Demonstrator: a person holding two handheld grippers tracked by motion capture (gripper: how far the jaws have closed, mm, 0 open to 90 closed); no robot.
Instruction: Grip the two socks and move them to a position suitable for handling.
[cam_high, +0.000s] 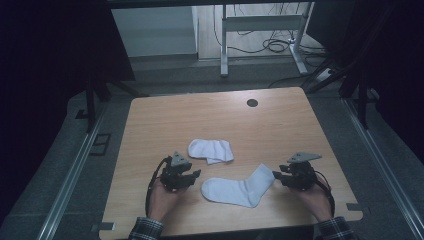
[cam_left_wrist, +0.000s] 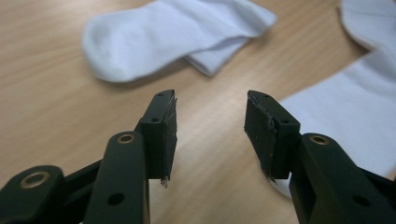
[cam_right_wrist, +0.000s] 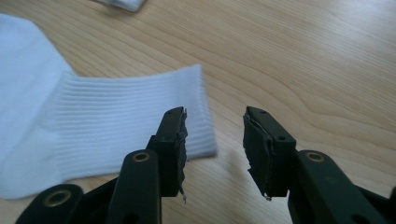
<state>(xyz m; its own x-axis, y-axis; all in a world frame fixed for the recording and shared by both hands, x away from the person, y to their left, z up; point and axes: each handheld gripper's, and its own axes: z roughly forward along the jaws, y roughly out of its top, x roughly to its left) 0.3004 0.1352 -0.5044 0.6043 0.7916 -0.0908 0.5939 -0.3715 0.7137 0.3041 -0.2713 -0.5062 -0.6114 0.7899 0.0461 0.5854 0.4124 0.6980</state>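
Wooden bench (cam_high: 165, 115), dim room | flat sock (cam_high: 239, 186) near front edge, centre | folded sock (cam_high: 211, 150) just behind it | left gripper (cam_high: 193, 174) part open, empty, beside flat sock's toe | right gripper (cam_high: 278, 174) part open, empty, at its cuff (cam_right_wrist: 140, 112)

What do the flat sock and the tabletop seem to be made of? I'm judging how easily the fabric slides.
Flat sock: white knit fabric, probably cotton blend, matte; fine ribbing shows at its cuff.
Tabletop: looks like smooth wood-grain laminate, pale with printed-looking grain lines.
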